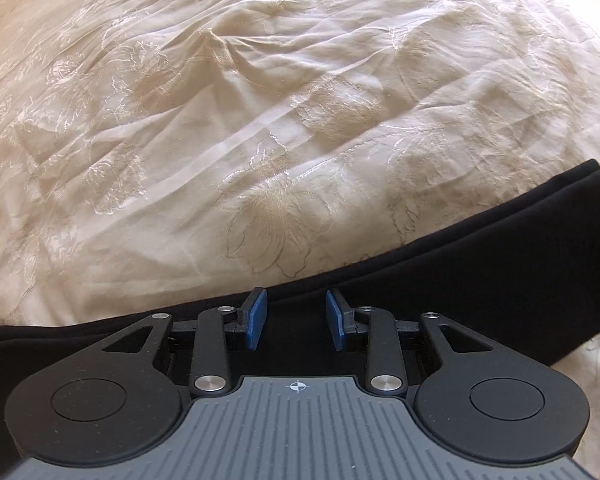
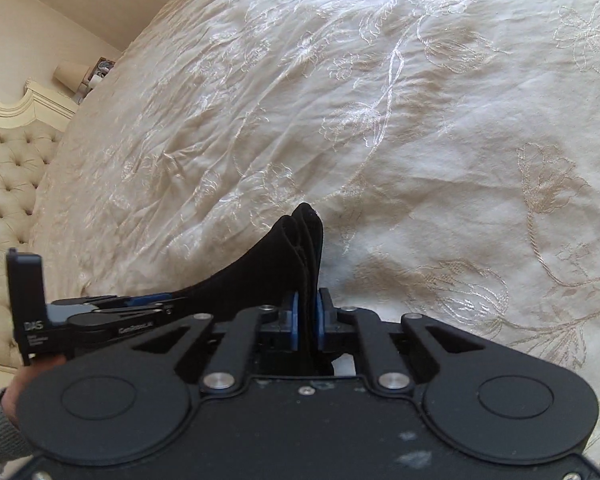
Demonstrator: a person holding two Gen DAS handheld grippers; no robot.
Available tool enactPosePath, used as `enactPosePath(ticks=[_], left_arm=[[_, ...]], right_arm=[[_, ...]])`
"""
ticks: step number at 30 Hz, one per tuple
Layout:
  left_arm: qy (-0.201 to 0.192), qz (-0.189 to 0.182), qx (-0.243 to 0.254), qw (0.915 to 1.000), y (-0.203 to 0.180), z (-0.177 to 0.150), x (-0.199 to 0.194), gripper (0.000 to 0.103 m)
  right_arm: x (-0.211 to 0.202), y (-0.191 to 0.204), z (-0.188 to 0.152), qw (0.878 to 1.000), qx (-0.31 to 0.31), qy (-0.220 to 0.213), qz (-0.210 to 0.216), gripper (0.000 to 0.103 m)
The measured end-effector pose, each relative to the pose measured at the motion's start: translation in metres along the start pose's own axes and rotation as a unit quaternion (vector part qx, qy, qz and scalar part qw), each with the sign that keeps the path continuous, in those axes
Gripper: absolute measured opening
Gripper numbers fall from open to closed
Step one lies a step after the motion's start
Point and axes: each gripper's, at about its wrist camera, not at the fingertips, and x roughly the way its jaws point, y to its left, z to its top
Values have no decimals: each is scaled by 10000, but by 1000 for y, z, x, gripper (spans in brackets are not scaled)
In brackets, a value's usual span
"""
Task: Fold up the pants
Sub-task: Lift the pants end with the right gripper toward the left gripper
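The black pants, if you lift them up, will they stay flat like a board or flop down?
Probably flop. The soft black fabric pants bunch into curved layers where the right gripper pinches them, so they look limp, not stiff. They drape in a long band across the cream embroidered bedspread under the open left gripper, so unheld parts would likely sag.

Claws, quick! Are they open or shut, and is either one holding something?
Left claw: open, empty, over the black pants.
Right claw: shut on the pants' folded edge.
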Motion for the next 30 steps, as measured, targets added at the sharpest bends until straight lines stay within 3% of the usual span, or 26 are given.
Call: enactPosePath(ticks=[6, 9, 12, 15, 18, 22, 26, 30], left_arm=[[-236, -49, -71, 9997, 11, 8, -21, 32], [-432, -139, -71, 9989, 20, -4, -44, 32], [-370, -215, 86, 9990, 21, -28, -54, 32], [-189, -357, 280, 9988, 16, -50, -49, 32], [-39, -232, 393, 9990, 14, -62, -29, 32], [-85, -197, 619, 9979, 13, -61, -20, 32], [-507, -220, 203, 9983, 44, -59, -49, 32], [-670, -201, -457, 9965, 99, -66, -71, 33]], right_arm=[[-10, 31, 2, 9998, -128, -151, -27, 10], [-14, 39, 3, 9996, -134, -226, -48, 10], [-17, 48, 3, 9995, -177, -264, -66, 10], [-18, 60, 3, 9991, -244, -323, -86, 10], [-23, 75, 0, 9986, -354, -393, -79, 10], [-29, 109, -8, 9971, -593, -485, -30, 10], [-27, 156, -22, 9944, -879, -578, -5, 10], [-13, 203, -42, 9912, -1192, -558, 109, 10]])
